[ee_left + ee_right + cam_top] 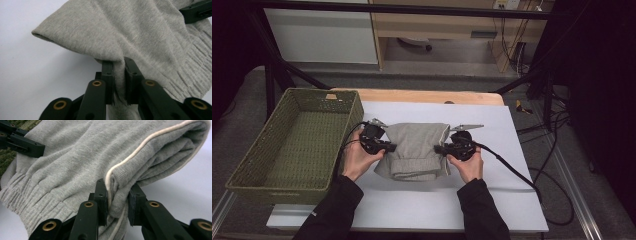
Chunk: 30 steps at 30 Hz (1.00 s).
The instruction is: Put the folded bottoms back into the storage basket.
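Note:
A folded grey sweat garment [416,150] with ribbed cuffs and a white drawstring lies on the white sheet in the middle of the table. My left gripper [391,147] pinches its left edge; up close the grey fabric [140,42] is clamped between the two black jaws of the left gripper [119,82]. My right gripper [438,148] grips the opposite edge. The right gripper view has the thick folded waistband [150,157] with its white cord caught between the jaws of the right gripper [119,202]. The garment hangs slightly lifted between both grippers.
An olive woven basket [247,170] stands at the left of the table, beside the left hand. The white sheet [422,210] covers the table. Cables [522,175] trail off to the right, and dark frame bars stand behind.

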Tool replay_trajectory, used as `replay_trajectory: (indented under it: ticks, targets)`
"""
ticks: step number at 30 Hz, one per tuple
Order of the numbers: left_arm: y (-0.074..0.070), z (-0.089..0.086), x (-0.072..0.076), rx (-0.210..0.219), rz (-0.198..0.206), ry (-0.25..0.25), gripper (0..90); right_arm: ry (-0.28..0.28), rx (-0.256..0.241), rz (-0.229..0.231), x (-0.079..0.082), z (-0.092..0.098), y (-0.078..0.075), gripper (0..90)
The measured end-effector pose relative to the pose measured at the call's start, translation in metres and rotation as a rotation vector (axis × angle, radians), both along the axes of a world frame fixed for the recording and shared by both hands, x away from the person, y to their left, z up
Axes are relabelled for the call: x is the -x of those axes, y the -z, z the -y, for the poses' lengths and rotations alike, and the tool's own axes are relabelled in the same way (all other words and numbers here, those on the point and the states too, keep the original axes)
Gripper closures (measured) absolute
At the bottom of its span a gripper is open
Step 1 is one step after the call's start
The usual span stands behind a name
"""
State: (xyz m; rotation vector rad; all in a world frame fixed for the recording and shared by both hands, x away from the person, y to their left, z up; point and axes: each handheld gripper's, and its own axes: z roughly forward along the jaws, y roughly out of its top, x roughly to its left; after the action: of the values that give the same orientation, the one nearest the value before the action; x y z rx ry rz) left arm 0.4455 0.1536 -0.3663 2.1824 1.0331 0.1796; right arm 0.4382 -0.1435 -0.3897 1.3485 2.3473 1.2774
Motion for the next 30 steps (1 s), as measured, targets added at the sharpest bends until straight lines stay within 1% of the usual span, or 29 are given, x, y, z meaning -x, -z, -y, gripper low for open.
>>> replay_trajectory:
  ticks: [6,12,16,20,21,24,26,28,30]
  targets:
    - [-0.006,-0.002,0.004,-0.003,0.006,0.008,80.2,-0.006,-0.006,0.006,0.004,-0.001,-0.004,73.9]
    - [-0.011,-0.006,0.007,-0.014,0.012,0.005,80.3,-0.016,0.005,0.023,0.007,-0.007,-0.01,73.9]
    - [-0.014,-0.007,0.009,-0.009,0.014,0.008,80.3,-0.018,-0.009,0.025,0.008,-0.008,-0.012,73.9]
    - [-0.017,-0.007,0.011,-0.024,0.021,0.013,80.3,-0.02,-0.018,0.027,0.01,-0.007,-0.014,73.9]
    - [-0.018,-0.007,0.011,-0.017,0.017,0.015,80.3,-0.021,-0.021,0.031,0.011,-0.007,-0.015,73.9]
    - [-0.02,-0.007,0.013,-0.014,0.02,0.015,80.3,-0.02,-0.024,0.034,0.013,-0.007,-0.016,73.9]
    - [-0.022,-0.008,0.014,-0.017,0.022,0.015,80.3,-0.023,-0.021,0.039,0.014,-0.007,-0.018,73.9]
    - [-0.025,-0.009,0.015,-0.024,0.032,0.013,80.3,-0.027,-0.018,0.047,0.015,-0.009,-0.021,73.9]
    - [-0.027,-0.01,0.016,-0.02,0.03,0.013,80.3,-0.028,-0.021,0.053,0.015,-0.01,-0.023,73.9]
